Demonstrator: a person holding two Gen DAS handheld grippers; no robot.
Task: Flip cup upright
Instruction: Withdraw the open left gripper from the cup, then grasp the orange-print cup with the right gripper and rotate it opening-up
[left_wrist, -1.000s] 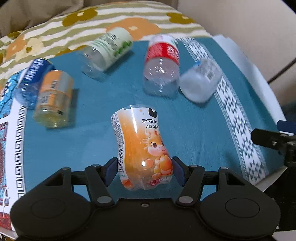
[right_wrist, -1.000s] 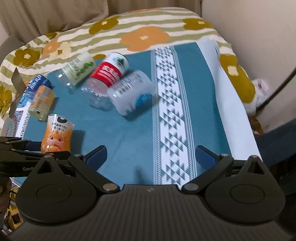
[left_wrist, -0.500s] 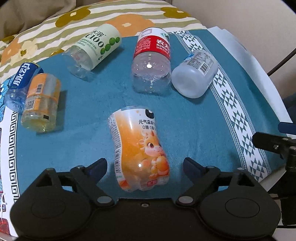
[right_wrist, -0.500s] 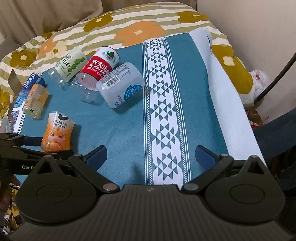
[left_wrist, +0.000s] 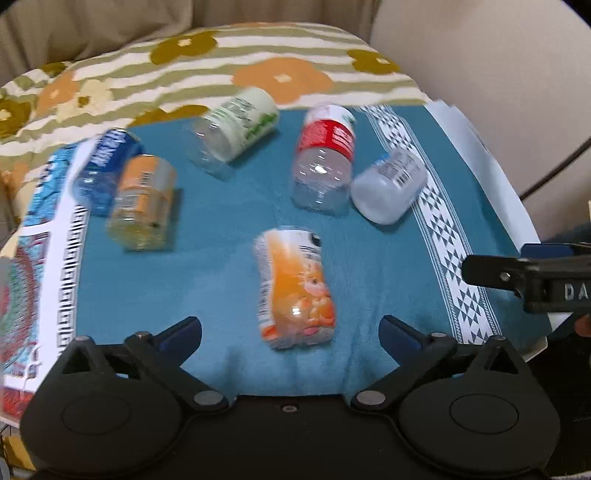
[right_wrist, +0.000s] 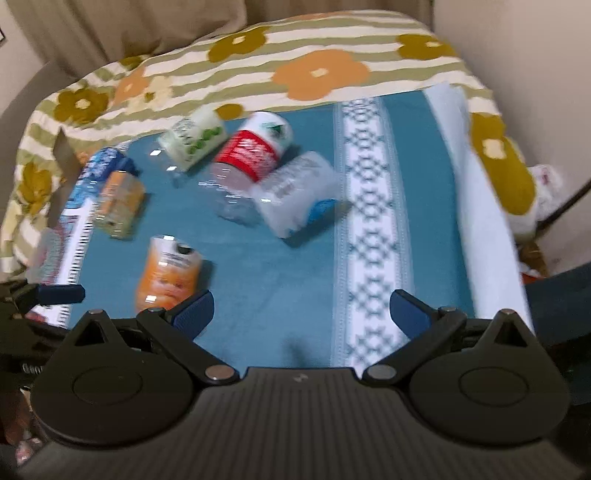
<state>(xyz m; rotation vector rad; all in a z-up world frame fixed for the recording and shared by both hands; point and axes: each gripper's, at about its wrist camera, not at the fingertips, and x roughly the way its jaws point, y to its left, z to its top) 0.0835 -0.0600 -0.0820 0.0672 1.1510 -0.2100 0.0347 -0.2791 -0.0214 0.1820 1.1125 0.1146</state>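
Both views motion-blurred, cup (left_wrist: 295, 288) labels unreadable

Bed: a flowered, striped blanket (left_wrist: 122, 81) is spread over it.
Cloth: a blue cloth (left_wrist: 221, 266) is laid on the blanket.
On the cloth: an orange cup (left_wrist: 295, 291) at the middle, five bottles between 10 and 2 o'clock.

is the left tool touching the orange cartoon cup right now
Apart. In the left wrist view the left tool is open, and teal cloth shows between each blue fingertip and the orange cartoon cup, which stands free on the cloth.
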